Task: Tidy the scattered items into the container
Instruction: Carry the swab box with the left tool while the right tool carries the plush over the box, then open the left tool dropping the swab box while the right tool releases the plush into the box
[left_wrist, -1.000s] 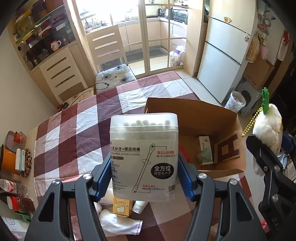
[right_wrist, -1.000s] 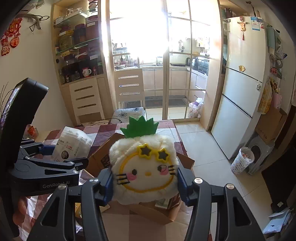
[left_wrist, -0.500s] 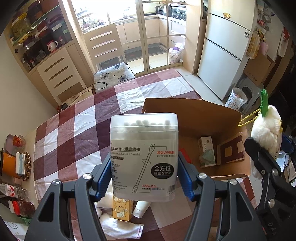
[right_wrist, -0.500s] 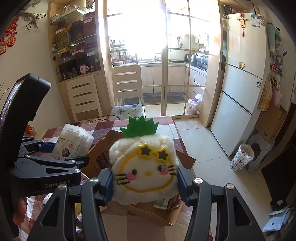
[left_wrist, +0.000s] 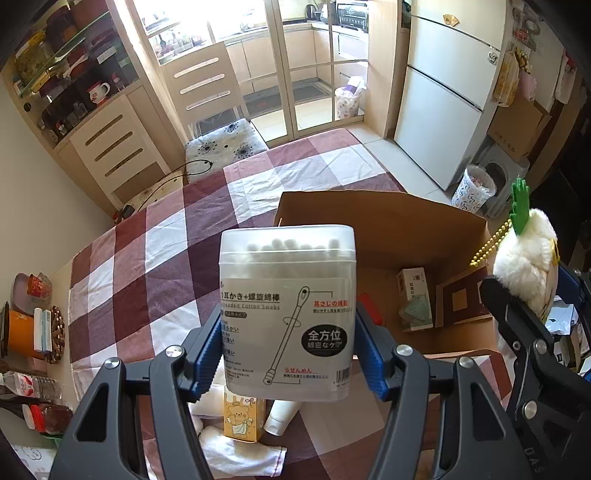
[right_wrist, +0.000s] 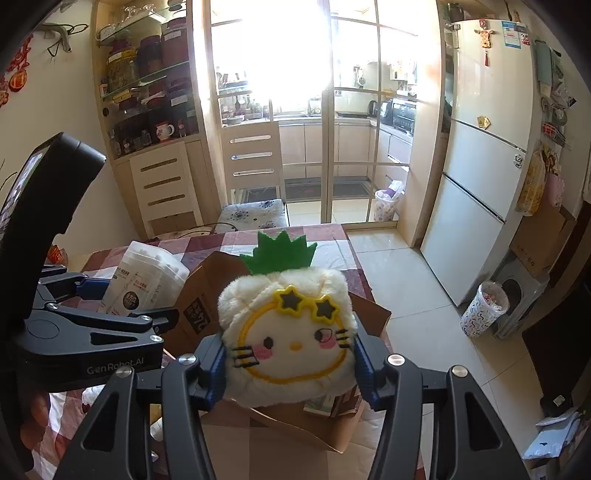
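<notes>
On the checked desk (left_wrist: 122, 280), low at the left, 3 things lie unpacked: a white cloth (left_wrist: 240, 452), a yellow carton (left_wrist: 242, 415) and a white tube (left_wrist: 282, 413). Above them the left tongs (left_wrist: 288, 354) pinch a cotton swab box (left_wrist: 288, 314), held just short of the cardboard box (left_wrist: 369, 221). Inside that box at least 2 small packets (left_wrist: 413, 299) already rest. Further right, the right tongs (right_wrist: 290, 365) pinch a pineapple plush (right_wrist: 290, 339) over the box's near edge. My judgement: roughly midway, with 2 drops pending, then the leftovers.
</notes>
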